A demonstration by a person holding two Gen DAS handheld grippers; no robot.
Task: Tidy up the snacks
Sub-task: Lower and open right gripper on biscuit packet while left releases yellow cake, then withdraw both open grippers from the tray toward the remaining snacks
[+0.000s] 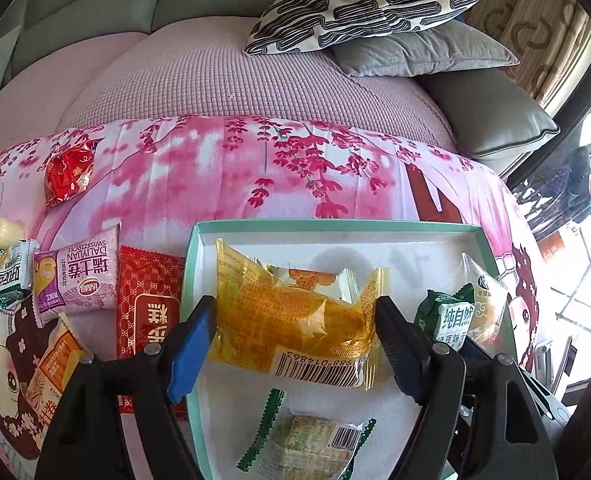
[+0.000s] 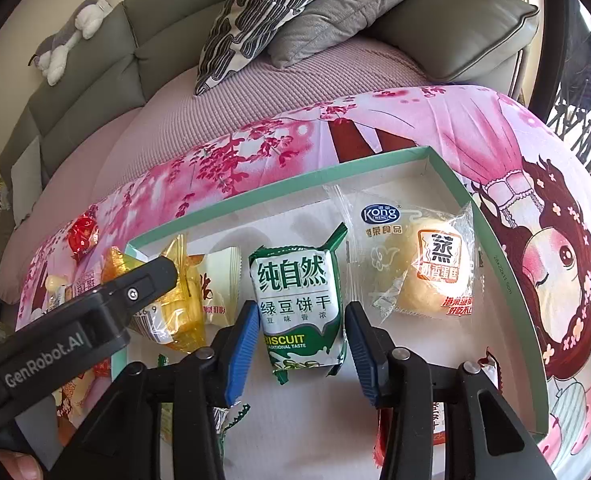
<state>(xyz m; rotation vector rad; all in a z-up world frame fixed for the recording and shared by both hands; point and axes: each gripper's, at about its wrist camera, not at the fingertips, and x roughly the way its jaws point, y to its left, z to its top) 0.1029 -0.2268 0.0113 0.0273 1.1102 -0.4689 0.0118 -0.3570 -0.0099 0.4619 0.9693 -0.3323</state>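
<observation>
Currently, snacks lie in and beside a shallow green-rimmed box on a pink floral cloth.

Inside the box: a yellow packet, barcode side up, lies between the fingers of the left gripper; the jaws stand apart on either side of it, the right finger at the wrapper's edge, and a firm pinch cannot be confirmed. Behind it, a pale packet, partly covered. Nearer the camera, a clear green-edged packet. At the box's right side, a green biscuit packet reading "BISCUIT" and "TRADITIONAL TASTE" with Chinese characters, lying between the parted fingers of the right gripper, pads just beside it, not pressing. Right of that, a clear-wrapped bun marked "Kong".

Left of the box, on the cloth: a red patterned packet against the box wall; a purple packet reading "DALIYUAN SWISS ROLL"; a small green-and-white packet; an orange packet; a red sweet farther back.

Behind the box: a sofa with a patterned cushion, a grey cushion and a plush toy. The left gripper's arm reads "GenRobot.AI".
</observation>
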